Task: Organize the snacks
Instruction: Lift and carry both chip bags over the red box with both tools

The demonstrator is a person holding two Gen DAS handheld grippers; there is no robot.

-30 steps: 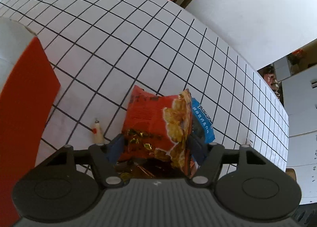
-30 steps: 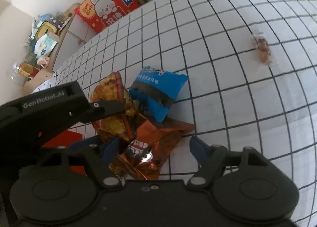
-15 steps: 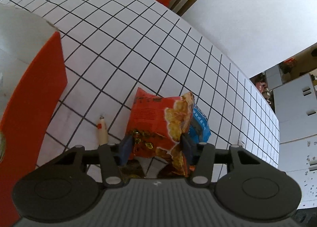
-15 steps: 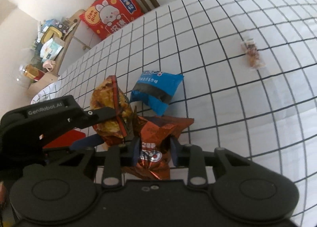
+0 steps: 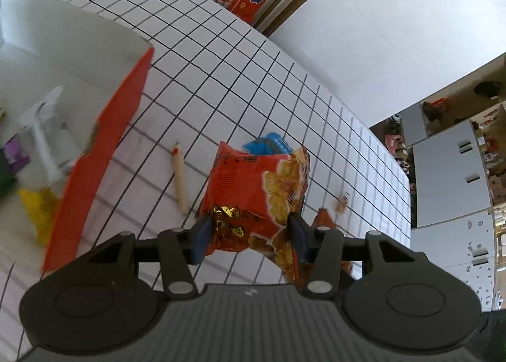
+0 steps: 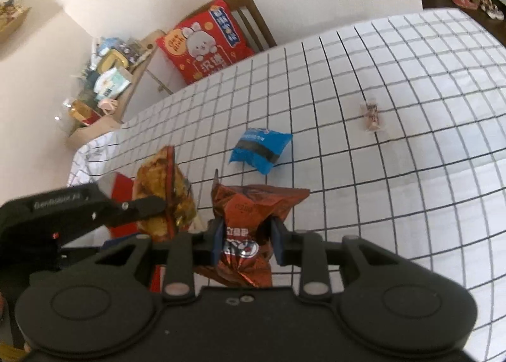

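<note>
Red chip bag: I am gripping the red chip bag (image 5: 253, 197) by its lower end, and it is hanging clear above the tablecloth; in the right wrist view it is showing edge-on (image 6: 164, 194).
Left gripper: the left gripper (image 5: 249, 237) is sitting clamped on that bag, both blue pads pressing into the foil.
Copper bag: I am holding the copper-brown snack bag (image 6: 253, 213) off the cloth too, crumpled at the waist.
Right gripper: the right gripper (image 6: 246, 243) is squeezing that bag, pads pinched close together on it.
Blue packet: the blue snack packet (image 6: 259, 153) is lying flat on the cloth beyond both bags, apart from them; from the left wrist it is peeking out behind the red bag (image 5: 268, 146).
Wrapped candy: a small clear-wrapped candy (image 6: 371, 115) is resting well off to the right.
Stick snack: a pale wrapped stick (image 5: 179, 177) is lying just left of the red bag.
Box: an open red-and-white box (image 5: 104, 153) is standing at the left, with blurred packets inside.
Tablecloth: the white gridded tablecloth (image 6: 395, 172) is covering the table.
Background: a red rabbit cushion (image 6: 202, 42) is leaning on a wooden chair (image 6: 253, 14).
</note>
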